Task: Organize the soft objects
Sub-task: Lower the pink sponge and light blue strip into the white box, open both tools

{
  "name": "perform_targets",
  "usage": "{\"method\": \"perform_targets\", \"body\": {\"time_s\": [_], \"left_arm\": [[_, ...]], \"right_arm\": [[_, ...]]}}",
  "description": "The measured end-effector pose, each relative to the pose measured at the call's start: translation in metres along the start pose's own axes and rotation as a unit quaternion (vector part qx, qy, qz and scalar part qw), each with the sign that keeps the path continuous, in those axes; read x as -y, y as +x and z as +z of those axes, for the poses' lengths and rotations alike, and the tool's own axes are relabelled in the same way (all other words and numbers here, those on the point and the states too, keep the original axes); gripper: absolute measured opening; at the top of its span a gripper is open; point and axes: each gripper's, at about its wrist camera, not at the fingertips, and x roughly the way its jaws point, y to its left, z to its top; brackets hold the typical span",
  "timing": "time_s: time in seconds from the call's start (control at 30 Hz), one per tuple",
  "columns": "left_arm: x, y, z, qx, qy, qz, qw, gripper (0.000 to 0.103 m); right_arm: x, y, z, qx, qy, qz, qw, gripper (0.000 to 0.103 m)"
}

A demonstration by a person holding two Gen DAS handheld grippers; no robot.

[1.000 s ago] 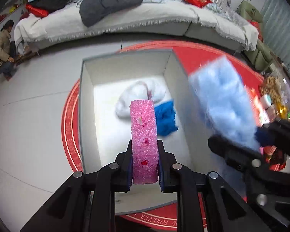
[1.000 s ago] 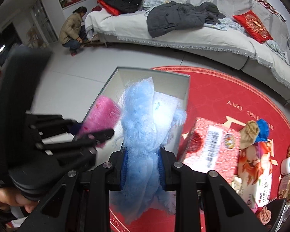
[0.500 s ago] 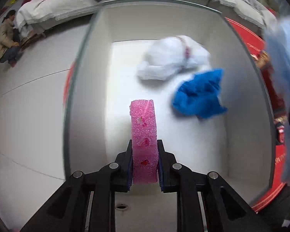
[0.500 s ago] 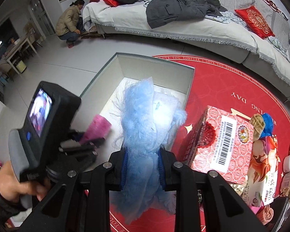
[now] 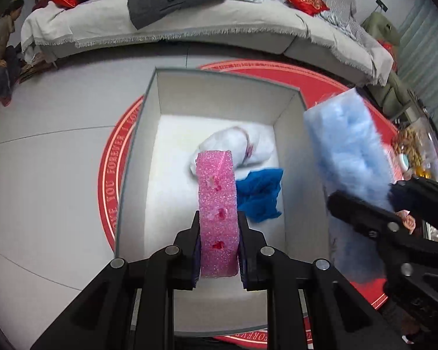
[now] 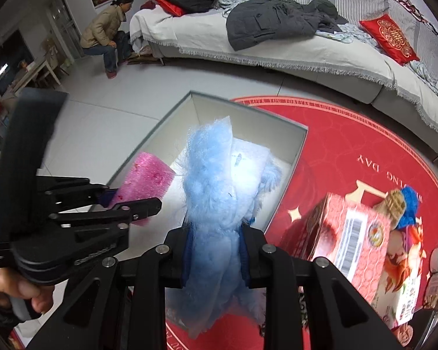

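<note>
My left gripper point(image 5: 218, 233) is shut on a pink glittery sponge point(image 5: 217, 204), held upright above the open grey box point(image 5: 137, 151). Inside the box lie a white soft bundle point(image 5: 233, 145) and a blue cloth point(image 5: 260, 195). My right gripper point(image 6: 216, 250) is shut on a light blue fluffy cloth point(image 6: 216, 189), which hangs over the box's right wall point(image 6: 297, 145). In the right wrist view the left gripper point(image 6: 131, 201) and its sponge point(image 6: 146, 178) hover over the box's near left corner. In the left wrist view the fluffy cloth point(image 5: 347, 151) shows at the right.
The box stands on a round red rug point(image 6: 365, 145). A red patterned carton point(image 6: 350, 233) and snack packs point(image 6: 406, 262) lie right of the box. A long sofa point(image 5: 189, 26) piled with clothes runs along the back. A person point(image 6: 108, 32) crouches at the far left.
Half a second ago the left gripper was low inside the box; it now sits higher and further back, the sponge still in its jaws. The right gripper has hardly moved.
</note>
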Motion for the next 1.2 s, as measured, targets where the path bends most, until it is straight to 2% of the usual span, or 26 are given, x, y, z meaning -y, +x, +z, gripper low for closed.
{"method": "perform_targets", "body": {"time_s": [0.13,0.3,0.5,1.2], "left_arm": [[-0.001,-0.012,0.018,0.02,-0.011,0.001,0.9997,0.021],[-0.005,-0.013,0.034,0.026,-0.031,0.001,0.9992,0.021],[0.004,-0.026,0.044,0.057,-0.018,0.018,0.998,0.021],[-0.023,0.016,0.049,0.015,-0.04,0.044,0.9981,0.021]], "right_arm": [[0.002,0.004,0.018,0.007,0.002,-0.001,1.0,0.028],[-0.001,0.002,0.036,0.022,0.001,0.003,1.0,0.028],[0.003,0.002,0.048,0.032,0.004,-0.001,0.999,0.028],[0.009,0.034,0.056,-0.006,0.018,-0.017,1.0,0.028]]}}
